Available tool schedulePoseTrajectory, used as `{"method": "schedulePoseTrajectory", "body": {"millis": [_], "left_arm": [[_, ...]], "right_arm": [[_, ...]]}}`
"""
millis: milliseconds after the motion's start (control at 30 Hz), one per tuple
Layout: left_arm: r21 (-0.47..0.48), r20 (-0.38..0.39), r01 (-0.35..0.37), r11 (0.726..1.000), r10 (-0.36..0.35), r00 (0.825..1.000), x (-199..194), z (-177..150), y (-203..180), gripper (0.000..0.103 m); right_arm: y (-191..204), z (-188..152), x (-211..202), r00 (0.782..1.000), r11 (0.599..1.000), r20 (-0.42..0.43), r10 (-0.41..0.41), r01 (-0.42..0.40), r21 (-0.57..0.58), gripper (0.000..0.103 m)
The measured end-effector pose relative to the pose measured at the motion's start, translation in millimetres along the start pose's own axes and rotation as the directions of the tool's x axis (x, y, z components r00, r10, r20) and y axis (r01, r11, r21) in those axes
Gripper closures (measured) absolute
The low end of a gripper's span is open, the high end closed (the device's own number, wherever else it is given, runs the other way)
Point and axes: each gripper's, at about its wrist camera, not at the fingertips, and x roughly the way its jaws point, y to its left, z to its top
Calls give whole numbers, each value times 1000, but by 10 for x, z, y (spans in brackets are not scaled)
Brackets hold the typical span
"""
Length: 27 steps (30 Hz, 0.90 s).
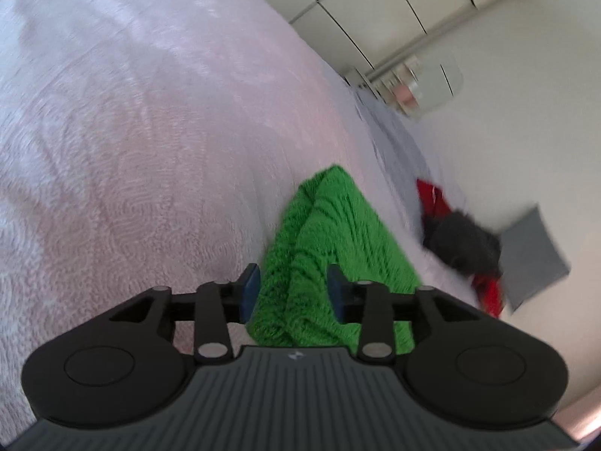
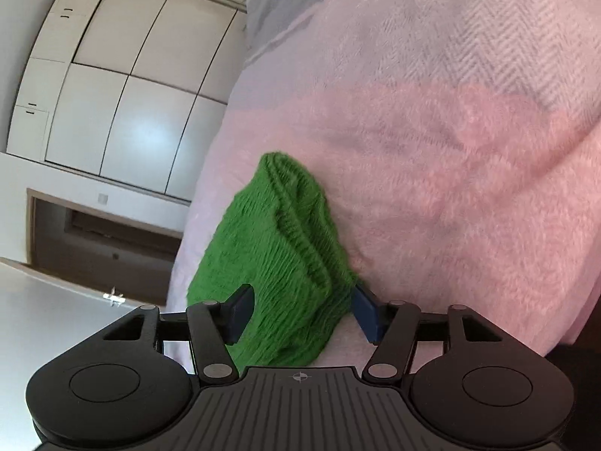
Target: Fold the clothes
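Note:
A green knitted garment (image 1: 330, 248) lies bunched on a pink bedspread (image 1: 131, 131). In the left wrist view my left gripper (image 1: 293, 289) has its blue pads on either side of the green knit, with fabric filling the gap between them. In the right wrist view the same green garment (image 2: 281, 255) sits between the blue pads of my right gripper (image 2: 300, 312), which stand a little wider apart with the knit bunched between them. Both grippers hold it just above the bedspread (image 2: 450, 169).
A pile of red and dark clothes (image 1: 462, 240) and a grey cushion (image 1: 533, 255) lie at the bed's far side. White wardrobe doors (image 2: 124, 94) and a brown doorway (image 2: 97, 248) stand beyond the bed edge.

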Motion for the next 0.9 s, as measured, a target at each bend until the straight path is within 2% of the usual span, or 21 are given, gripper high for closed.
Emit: {"method": "schedulePoseTrajectory", "body": {"millis": [133,233,267,300,400,500,567,633,667,700,733,767,833,900], "left_arm": [[-34,-87,-25,999,22,996,165,-16,66,60],[-36,-95,-20,999,16,995,247,-30,71,62],[-42,-98,-13,999,9,995,260,-37,54,70],[-46,-100,-5,999,1,995,269,-46,33,73],[-11,-87,-1,1000,0,996,229,-92,-102,80],[-58,-71,75,995,-79,994,66,-215,-153,82],[-20,-62,46,999,-47,997,17,-354,-203,82],[34,-48,-9,999,11,999,37,-480,-172,80],[32,-47,-13,999,14,999,38,-494,-142,78],[24,-46,-13,1000,14,999,34,-498,-115,77],[23,-53,-11,1000,12,999,14,-467,-125,76],[22,-61,-8,1000,10,998,-9,-428,-143,75],[72,-56,-18,997,22,998,-71,-335,-242,74],[101,-34,-19,995,23,999,-133,-205,-319,67]], "right_arm": [[-61,-23,90,1000,999,-10,17,-17,51,42],[-137,11,219,1000,997,11,29,-30,78,43],[-131,30,242,999,996,19,36,-38,76,61],[-109,56,260,999,997,22,39,-40,62,70],[2,217,184,999,999,30,31,-30,-19,80],[90,350,0,996,995,66,54,-49,-84,89],[104,436,-61,998,992,52,44,-38,-120,89],[42,426,-42,1000,991,13,-10,12,-135,87],[4,390,-45,1000,990,5,-28,29,-138,81],[-34,353,-47,999,989,-3,-46,45,-141,62],[-47,330,-78,998,988,1,-56,55,-142,52],[-39,317,-132,998,988,14,-59,60,-141,47],[46,313,-259,997,983,38,-61,66,-172,47],[176,384,-342,995,970,82,-63,81,-229,47]]}}
